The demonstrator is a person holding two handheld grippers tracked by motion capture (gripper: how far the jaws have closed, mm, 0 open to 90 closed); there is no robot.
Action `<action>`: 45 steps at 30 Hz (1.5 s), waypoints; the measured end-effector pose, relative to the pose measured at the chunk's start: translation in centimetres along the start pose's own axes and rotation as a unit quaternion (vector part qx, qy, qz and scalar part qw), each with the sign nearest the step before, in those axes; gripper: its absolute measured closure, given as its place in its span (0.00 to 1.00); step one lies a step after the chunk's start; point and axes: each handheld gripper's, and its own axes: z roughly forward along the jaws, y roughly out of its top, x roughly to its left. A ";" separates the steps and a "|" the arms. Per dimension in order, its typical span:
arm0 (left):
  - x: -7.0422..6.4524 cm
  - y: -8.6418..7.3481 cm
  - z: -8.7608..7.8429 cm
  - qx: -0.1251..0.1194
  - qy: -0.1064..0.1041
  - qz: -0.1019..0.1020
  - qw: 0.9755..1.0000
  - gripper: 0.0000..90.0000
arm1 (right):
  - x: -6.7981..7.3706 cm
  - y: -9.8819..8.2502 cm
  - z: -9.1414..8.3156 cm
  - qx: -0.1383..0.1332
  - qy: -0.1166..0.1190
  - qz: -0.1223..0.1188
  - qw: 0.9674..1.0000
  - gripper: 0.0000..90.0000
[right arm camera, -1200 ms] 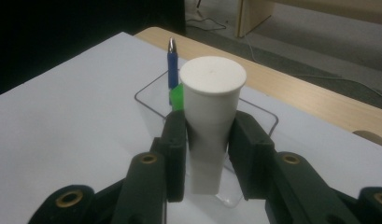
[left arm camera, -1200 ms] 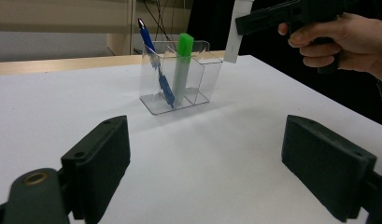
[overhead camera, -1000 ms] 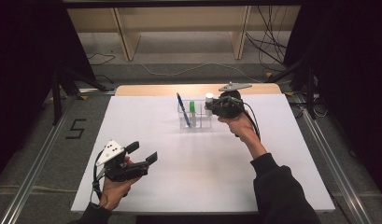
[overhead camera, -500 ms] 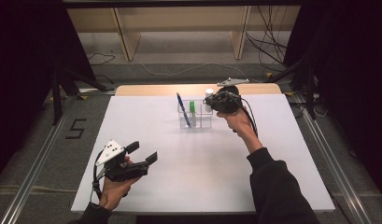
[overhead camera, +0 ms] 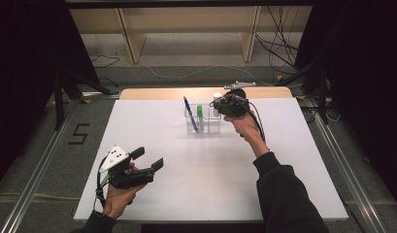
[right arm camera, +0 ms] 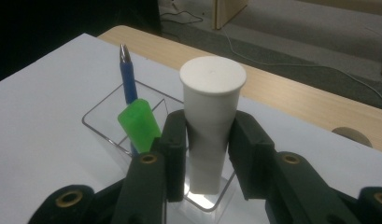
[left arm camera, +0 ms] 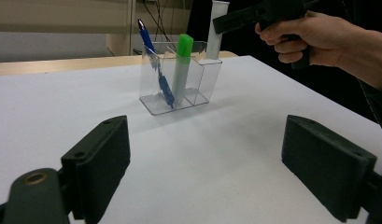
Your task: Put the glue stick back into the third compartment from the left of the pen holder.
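White tube (right arm camera: 211,126) pinched by right tongs (right arm camera: 207,140) in right gripper view; left tongs (left arm camera: 205,158) spread in theirs

White tube (right arm camera: 212,116), green highlighter (right arm camera: 139,125), blue pen (right arm camera: 127,79), clear organizer (left arm camera: 198,74), white table (overhead camera: 186,165), black jaws

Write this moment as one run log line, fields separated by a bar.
right gripper: shut on white tube | tube: upright in clear organizer | left gripper: open, holds nothing

Black two-jaw left gripper (overhead camera: 146,162) with grey three-cornered plate, black cable; right gripper (overhead camera: 219,103) black, cabled; dark long sleeve (overhead camera: 288,194).
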 end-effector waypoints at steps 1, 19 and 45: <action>0.0 0.0 0.0 0.000 0.000 0.000 1.000 0.17 | 0.0 0.0 0.1 0.000 0.001 0.001 1.000 0.76; 0.0 0.0 -0.1 0.000 0.000 0.000 1.000 0.17 | -0.4 -0.7 1.5 0.026 0.005 0.029 0.999 0.48; -0.1 -0.1 0.3 0.009 -0.006 0.000 1.000 0.17 | 1.2 -3.5 -5.9 -0.014 0.065 0.007 0.998 0.31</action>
